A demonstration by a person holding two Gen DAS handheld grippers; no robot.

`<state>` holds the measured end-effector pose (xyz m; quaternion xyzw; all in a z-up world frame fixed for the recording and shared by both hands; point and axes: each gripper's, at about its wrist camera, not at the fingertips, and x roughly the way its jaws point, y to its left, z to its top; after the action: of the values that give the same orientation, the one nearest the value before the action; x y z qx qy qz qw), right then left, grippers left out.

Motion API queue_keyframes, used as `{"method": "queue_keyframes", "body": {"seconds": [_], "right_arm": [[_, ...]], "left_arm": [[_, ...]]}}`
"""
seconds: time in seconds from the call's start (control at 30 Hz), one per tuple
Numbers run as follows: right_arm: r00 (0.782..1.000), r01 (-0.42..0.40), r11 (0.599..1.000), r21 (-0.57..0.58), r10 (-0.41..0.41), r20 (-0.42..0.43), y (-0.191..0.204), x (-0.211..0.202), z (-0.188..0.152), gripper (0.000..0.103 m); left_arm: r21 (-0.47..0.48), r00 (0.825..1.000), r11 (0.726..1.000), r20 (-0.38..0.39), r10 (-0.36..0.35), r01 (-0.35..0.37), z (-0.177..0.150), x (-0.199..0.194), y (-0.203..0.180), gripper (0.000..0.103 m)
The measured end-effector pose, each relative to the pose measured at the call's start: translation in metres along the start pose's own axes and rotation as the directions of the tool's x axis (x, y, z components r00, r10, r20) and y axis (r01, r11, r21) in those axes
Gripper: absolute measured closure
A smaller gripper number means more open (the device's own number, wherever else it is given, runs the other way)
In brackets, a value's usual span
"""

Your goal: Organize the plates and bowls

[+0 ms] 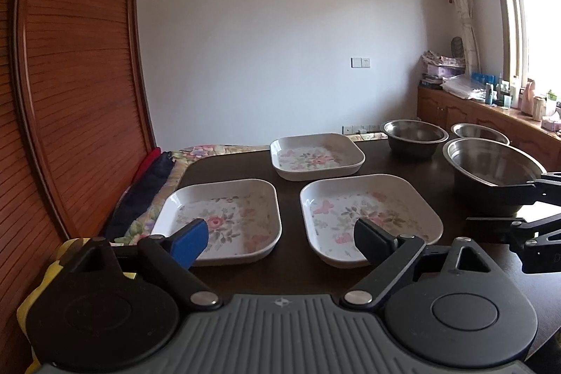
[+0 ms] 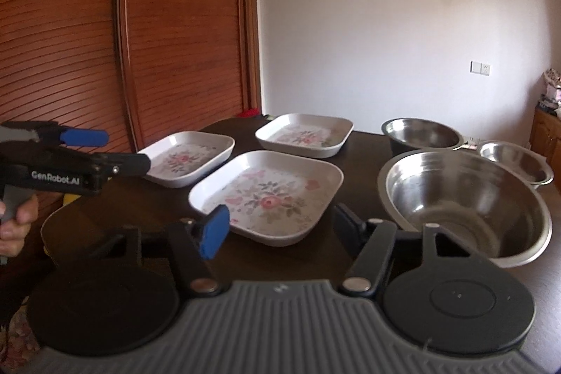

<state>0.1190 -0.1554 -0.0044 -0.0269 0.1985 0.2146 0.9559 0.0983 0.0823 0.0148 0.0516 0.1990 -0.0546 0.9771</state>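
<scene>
On the dark tabletop, 3 floral plates and 3 steel bowls sit unstacked; left gripper and right gripper gape empty, so nothing looks sorted yet.

Three square floral plates: one ahead-left of the left tool, one ahead-right of it, one farther beyond. Three steel bowls: a large one just ahead-right of the right tool, a medium one behind it, a small one farthest right. Two grippers: left, right. One table. One hand.
</scene>
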Motion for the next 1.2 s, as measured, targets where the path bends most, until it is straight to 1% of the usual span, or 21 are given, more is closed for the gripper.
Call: {"method": "queue_keyframes", "body": {"seconds": [0.13, 0.2, 0.27, 0.33, 0.43, 0.47, 0.53, 0.67, 0.73, 0.8, 0.97, 1.03, 1.2], "right_arm": [[0.998, -0.027, 1.0, 0.01, 0.028, -0.052, -0.006, 0.012, 0.013, 0.045], [0.997, -0.033, 0.999, 0.011, 0.034, -0.067, -0.01, 0.017, 0.021, 0.046], [0.996, -0.032, 0.999, -0.001, 0.032, -0.084, -0.012, 0.023, 0.028, 0.05], [0.993, -0.039, 0.999, 0.004, 0.039, -0.109, -0.016, 0.028, 0.031, 0.051], [0.989, -0.047, 0.999, 0.016, 0.048, -0.138, -0.017, 0.036, 0.029, 0.056], [0.988, -0.049, 0.999, 0.016, 0.051, -0.145, -0.018, 0.037, 0.028, 0.056], [0.985, -0.057, 0.998, 0.018, 0.059, -0.163, -0.016, 0.04, 0.026, 0.057], [0.974, -0.061, 0.998, 0.03, 0.066, -0.217, -0.013, 0.048, 0.022, 0.059], [0.967, -0.055, 0.998, 0.035, 0.062, -0.245, -0.013, 0.052, 0.024, 0.06], [0.958, -0.049, 0.998, 0.047, 0.06, -0.279, -0.014, 0.057, 0.026, 0.061], [0.943, -0.005, 0.998, 0.065, 0.026, -0.331, -0.019, 0.071, 0.042, 0.061], [0.934, 0.017, 0.997, 0.076, 0.011, -0.356, -0.022, 0.078, 0.046, 0.061], [0.921, 0.045, 0.995, 0.093, -0.005, -0.391, -0.026, 0.091, 0.052, 0.061]], "left_arm": [[0.001, 0.999, 0.999, -0.023, -0.037, 0.037, 0.005, 0.011, 0.002, 0.0], [0.01, 0.999, 0.999, -0.032, -0.043, 0.044, 0.006, 0.016, 0.003, 0.0], [0.017, 0.998, 0.998, -0.04, -0.053, 0.054, 0.008, 0.021, 0.005, 0.002], [0.006, 0.996, 0.997, -0.052, -0.07, 0.071, 0.01, 0.025, 0.009, 0.006], [0.01, 0.994, 0.996, -0.065, -0.085, 0.086, 0.016, 0.035, 0.012, 0.011], [0.013, 0.994, 0.996, -0.07, -0.089, 0.09, 0.017, 0.038, 0.012, 0.012], [0.016, 0.991, 0.994, -0.083, -0.104, 0.106, 0.021, 0.047, 0.013, 0.016], [0.025, 0.985, 0.99, -0.111, -0.133, 0.136, 0.03, 0.066, 0.013, 0.018], [0.029, 0.98, 0.988, -0.132, -0.147, 0.152, 0.034, 0.076, 0.011, 0.021], [0.034, 0.975, 0.985, -0.153, -0.161, 0.168, 0.037, 0.084, 0.01, 0.021], [0.05, 0.967, 0.983, -0.197, -0.161, 0.174, 0.039, 0.101, 0.012, 0.027], [0.036, 0.962, 0.982, -0.211, -0.172, 0.184, 0.039, 0.104, 0.016, 0.03], [0.012, 0.948, 0.976, -0.239, -0.208, 0.218, 0.042, 0.113, 0.019, 0.032]]}}
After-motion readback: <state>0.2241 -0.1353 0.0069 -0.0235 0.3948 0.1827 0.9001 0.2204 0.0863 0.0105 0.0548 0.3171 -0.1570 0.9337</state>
